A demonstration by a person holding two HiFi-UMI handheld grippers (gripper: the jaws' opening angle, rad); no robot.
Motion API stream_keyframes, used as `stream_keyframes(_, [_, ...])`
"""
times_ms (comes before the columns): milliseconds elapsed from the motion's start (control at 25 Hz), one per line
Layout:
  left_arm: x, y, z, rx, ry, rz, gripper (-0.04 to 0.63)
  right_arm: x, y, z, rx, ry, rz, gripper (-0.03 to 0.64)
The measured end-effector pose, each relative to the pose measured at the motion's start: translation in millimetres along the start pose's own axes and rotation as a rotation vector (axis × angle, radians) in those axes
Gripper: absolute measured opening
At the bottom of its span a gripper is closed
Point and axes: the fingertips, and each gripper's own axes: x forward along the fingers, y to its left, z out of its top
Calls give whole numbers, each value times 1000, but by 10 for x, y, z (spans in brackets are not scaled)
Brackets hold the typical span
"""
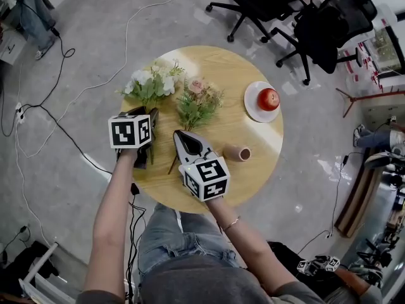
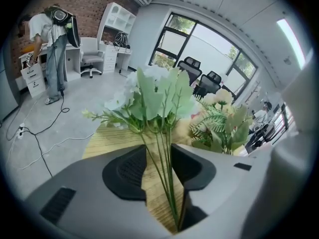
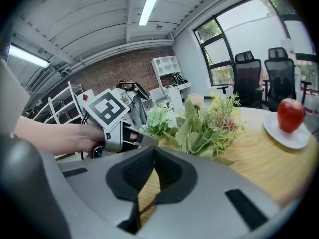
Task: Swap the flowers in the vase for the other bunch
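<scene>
Table: round, pale wood; clock hours below counted from its middle in the head view, with 12 o'clock farthest from the person.
Vase: small and brownish, lying on its side at 4 o'clock, mouth turned toward 3 o'clock, apart from both bunches.
White bunch: flat on the wood at 10 o'clock, blooms toward 12 o'clock, green stems trailing toward 6 o'clock.
Pink-and-green bunch: flat just at 12 o'clock of the middle, close beside the white bunch on its 3 o'clock side, leaves touching or nearly so.
Left gripper: at 9 o'clock, tilted downward, jaws spread, the white bunch's stems between them and nearer the right-hand jaw; no pad seen pressing on them.
Right gripper: near 7 o'clock, jaws pressed together at the tips; thin brown stem showing through the gap behind the tips, contact with it not clear.
Plate: white, at 2 o'clock, bearing a red apple.
Office chairs: black, on the grey floor beyond the table's 1 o'clock edge.
Cables: trailing over the floor past the 9 o'clock edge.
</scene>
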Motion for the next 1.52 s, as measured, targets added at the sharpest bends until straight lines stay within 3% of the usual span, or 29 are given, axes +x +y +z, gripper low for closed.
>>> stream_keyframes(280, [36,-37,2,54,-2,40,116,8,-25,-15,7,1,2,11])
stream_keyframes(760, [40,-176,47,36,-23,2,25,-105,-63,22,6,-17,-10,11])
stream_keyframes(1000, [-114,-234,71,35,-77,19,21,-205,-29,44,-6,-31,-9,11])
stream_keyframes(1240, [-440,-253,160,-18,-168,29,21,-334,82,102,-23,-53,7,11])
stream_keyframes(1520, [-909,-427,299,-40,-297,-20,21,-576,157,130,-46,-91,3,11])
